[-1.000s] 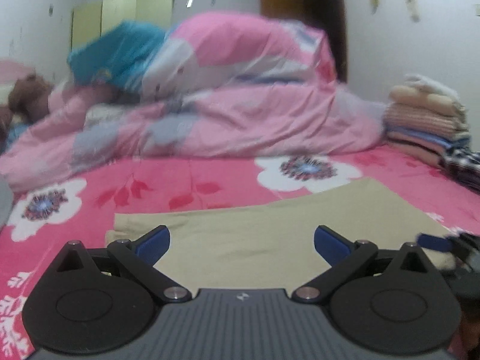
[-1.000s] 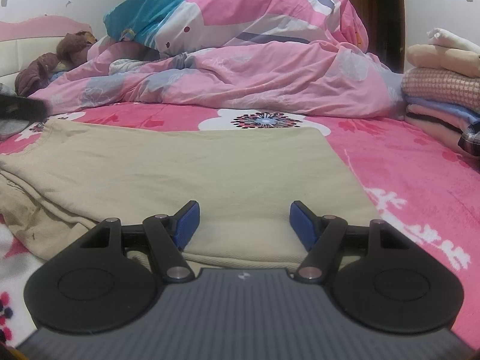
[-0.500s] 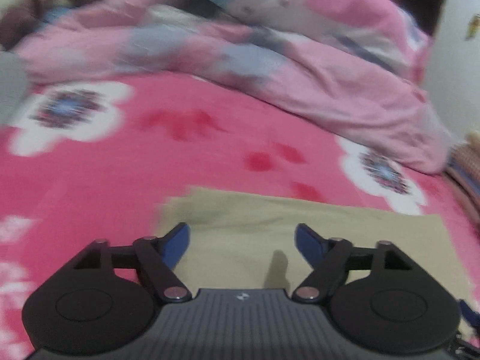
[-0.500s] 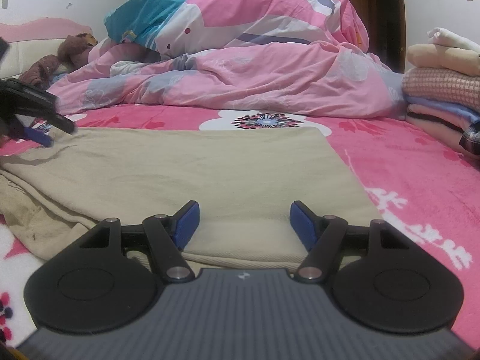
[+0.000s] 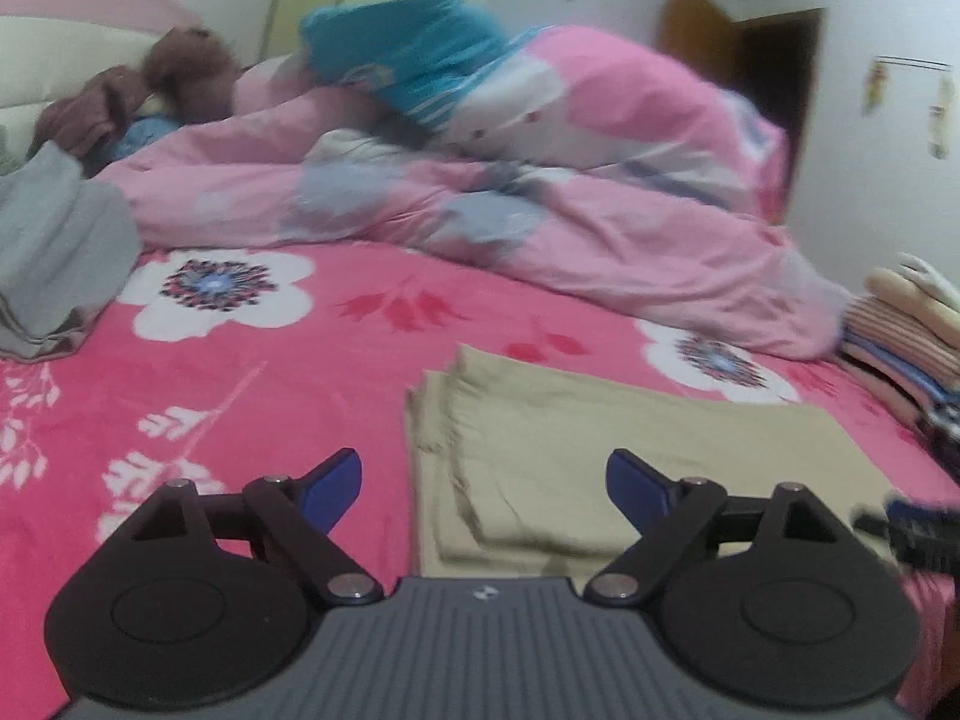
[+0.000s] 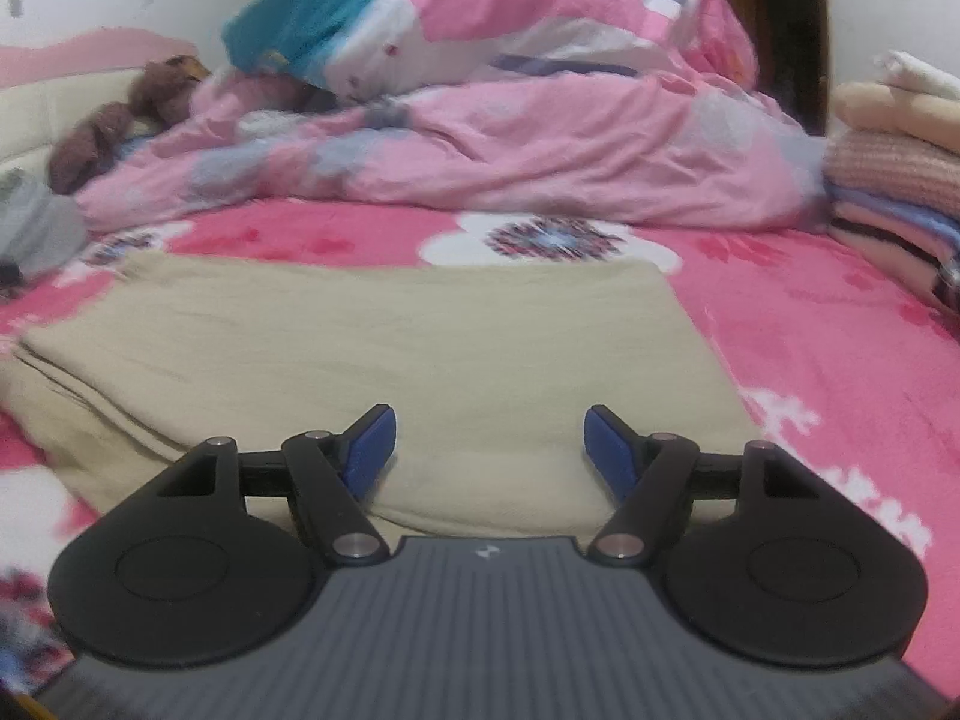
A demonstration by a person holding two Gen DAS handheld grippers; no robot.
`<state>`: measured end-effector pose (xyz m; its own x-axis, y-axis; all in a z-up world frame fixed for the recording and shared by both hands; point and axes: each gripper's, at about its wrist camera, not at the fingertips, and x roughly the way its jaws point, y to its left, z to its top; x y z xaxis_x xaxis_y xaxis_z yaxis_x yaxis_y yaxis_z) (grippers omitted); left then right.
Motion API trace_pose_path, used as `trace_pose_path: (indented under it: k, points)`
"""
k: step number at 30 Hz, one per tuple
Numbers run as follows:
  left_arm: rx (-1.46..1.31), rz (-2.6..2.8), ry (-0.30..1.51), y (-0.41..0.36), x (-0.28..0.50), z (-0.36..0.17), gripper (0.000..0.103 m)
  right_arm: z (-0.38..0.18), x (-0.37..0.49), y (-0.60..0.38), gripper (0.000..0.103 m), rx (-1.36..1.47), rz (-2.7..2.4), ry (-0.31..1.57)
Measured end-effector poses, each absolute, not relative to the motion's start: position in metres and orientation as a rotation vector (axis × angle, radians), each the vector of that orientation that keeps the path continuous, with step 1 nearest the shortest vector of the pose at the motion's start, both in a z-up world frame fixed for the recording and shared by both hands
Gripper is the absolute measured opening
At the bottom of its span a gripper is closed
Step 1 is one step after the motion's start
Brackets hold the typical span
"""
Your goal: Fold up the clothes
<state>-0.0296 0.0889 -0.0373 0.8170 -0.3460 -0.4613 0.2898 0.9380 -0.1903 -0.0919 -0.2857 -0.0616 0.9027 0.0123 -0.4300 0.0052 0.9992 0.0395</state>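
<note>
A beige folded garment [image 5: 630, 450] lies flat on the pink flowered bedsheet [image 5: 252, 372]; it also shows in the right wrist view [image 6: 384, 354]. My left gripper [image 5: 483, 483] is open and empty, above the garment's near left edge. My right gripper [image 6: 489, 447] is open and empty, just above the garment's near edge. The right gripper's tip [image 5: 918, 531] shows at the right edge of the left wrist view.
A bunched pink quilt [image 5: 540, 192] with a teal pillow [image 5: 408, 60] fills the far side of the bed. A stack of folded clothes [image 6: 894, 180] stands at the right. A grey garment [image 5: 54, 252] and a brown plush toy [image 5: 150, 96] lie at the left.
My left gripper has swung left and tilted up, off the garment's middle to its left edge. My right gripper lifted and moved forward slightly. Both stay open.
</note>
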Motion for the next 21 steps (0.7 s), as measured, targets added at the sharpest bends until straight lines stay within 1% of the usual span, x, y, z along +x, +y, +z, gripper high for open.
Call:
trace_pose_path:
  k: [1, 3, 4, 6, 8, 13, 16, 17, 18, 21]
  points:
    - [-0.109, -0.365, 0.505, 0.089, -0.035, -0.041, 0.081, -0.055, -0.091, -0.276, 0.070, 0.020, 0.037, 0.442]
    - [-0.106, -0.398, 0.496, 0.091, -0.041, -0.049, 0.072, -0.039, -0.086, -0.248, 0.070, -0.041, 0.128, 0.428]
    - [-0.108, -0.406, 0.490, 0.093, -0.043, -0.053, 0.069, -0.031, -0.084, -0.234, 0.070, -0.071, 0.173, 0.420]
    - [-0.105, -0.402, 0.483, 0.100, -0.043, -0.057, 0.059, -0.021, -0.076, -0.201, 0.068, -0.136, 0.281, 0.411]
    - [-0.099, -0.391, 0.477, 0.107, -0.042, -0.061, 0.056, -0.017, -0.065, -0.172, 0.067, -0.187, 0.372, 0.416]
    - [-0.111, -0.382, 0.481, 0.125, -0.034, -0.073, 0.048, -0.016, -0.037, -0.113, 0.055, -0.299, 0.555, 0.452]
    - [-0.142, -0.396, 0.488, 0.133, -0.031, -0.081, 0.047, -0.015, -0.027, -0.085, 0.045, -0.352, 0.653, 0.478]
    - [-0.154, -0.401, 0.490, 0.135, -0.030, -0.083, 0.047, -0.015, -0.025, -0.077, 0.035, -0.373, 0.676, 0.489]
    - [-0.165, -0.406, 0.491, 0.136, -0.029, -0.084, 0.047, -0.016, -0.023, -0.071, 0.031, -0.394, 0.693, 0.501]
    - [-0.184, -0.415, 0.497, 0.139, -0.027, -0.088, 0.047, -0.018, -0.019, -0.060, 0.030, -0.438, 0.719, 0.526]
